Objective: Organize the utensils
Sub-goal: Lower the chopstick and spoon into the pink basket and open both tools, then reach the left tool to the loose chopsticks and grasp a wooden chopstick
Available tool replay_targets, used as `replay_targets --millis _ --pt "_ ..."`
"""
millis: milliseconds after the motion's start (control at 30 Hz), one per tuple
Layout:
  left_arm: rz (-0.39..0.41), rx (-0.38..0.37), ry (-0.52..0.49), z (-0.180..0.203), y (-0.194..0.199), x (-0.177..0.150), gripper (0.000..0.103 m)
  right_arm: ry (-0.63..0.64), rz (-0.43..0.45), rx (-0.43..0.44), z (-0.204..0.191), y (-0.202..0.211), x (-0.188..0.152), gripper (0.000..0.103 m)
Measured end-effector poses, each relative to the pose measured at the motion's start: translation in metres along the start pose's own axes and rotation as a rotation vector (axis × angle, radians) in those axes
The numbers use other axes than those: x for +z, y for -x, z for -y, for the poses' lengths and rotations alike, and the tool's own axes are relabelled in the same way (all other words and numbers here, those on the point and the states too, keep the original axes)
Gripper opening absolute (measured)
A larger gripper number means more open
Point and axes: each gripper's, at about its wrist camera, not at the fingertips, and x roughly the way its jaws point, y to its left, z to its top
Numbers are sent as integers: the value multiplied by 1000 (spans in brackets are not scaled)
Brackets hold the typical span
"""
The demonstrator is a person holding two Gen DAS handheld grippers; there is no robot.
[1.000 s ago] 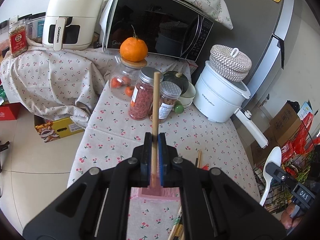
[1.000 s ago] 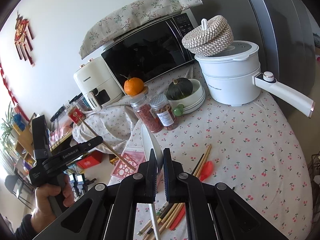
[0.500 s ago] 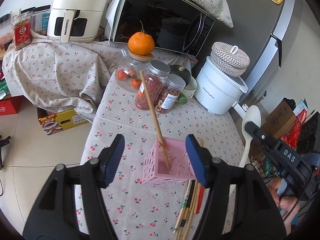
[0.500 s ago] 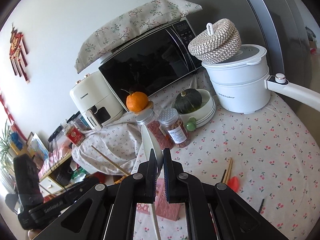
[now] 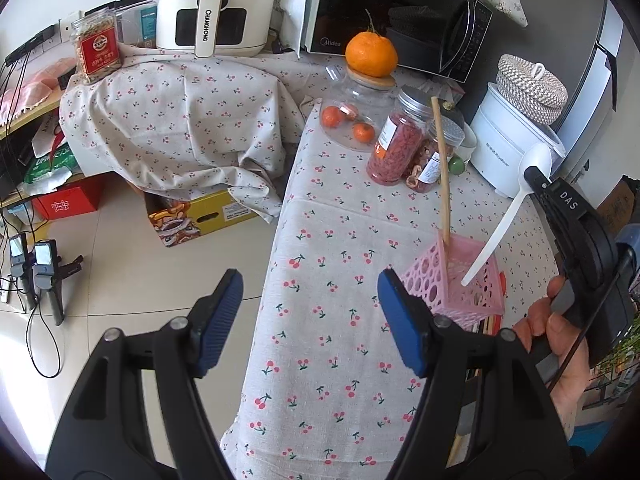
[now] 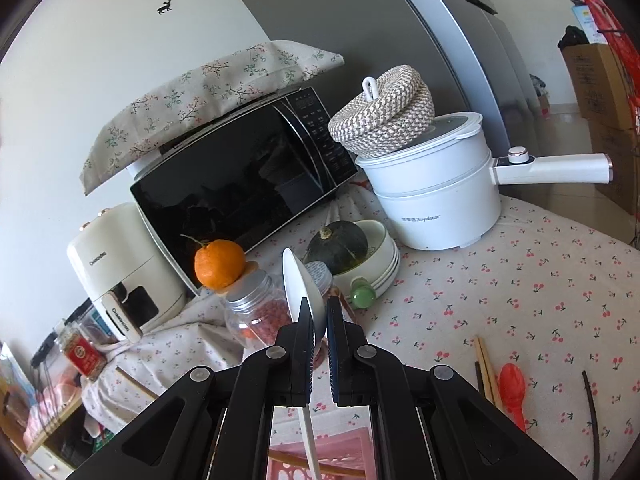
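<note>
The white spoon [image 5: 505, 216] slants steeply, bowl up and far, handle tip down inside the pink basket [image 5: 476, 300] on the near right of the cherry-print table [image 5: 332, 340]. The right gripper [image 6: 319, 320] is clamped on its neck. A wooden chopstick [image 5: 441, 168] stands nearly upright in the basket; a second ago the left gripper [image 5: 308, 308] pinched it, now its jaws are opening, empty

Left gripper [image 5: 308, 320]: black arms, blue ribbed fingers [image 5: 222, 300], silver screws; right gripper [image 6: 319, 320] black, marked "DAS".
</note>
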Motion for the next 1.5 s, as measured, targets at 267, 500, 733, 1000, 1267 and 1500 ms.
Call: replay_targets --millis 267,500,733,1000,1267,1500 --pt "4 -30 -23 11 1 -1 70 22 -33 8 -5 4 -14 16" --pt "-29 -76 -38 24 -1 -7 70 21 -131 74 10 19 8 23" --pt "-80 -133 -36 41 -2 -15 74 85 -326 78 38 35 39 47" --pt "-142 -178 -118 85 -5 -33 80 159 -489 -10 94 50 52 65" --pt "-223 -190 -188 118 -15 -53 81 163 -592 -94 152 56 47 74" --pt "-228 -214 -229 146 -10 -63 81 133 -679 -102 182 57 49 76"
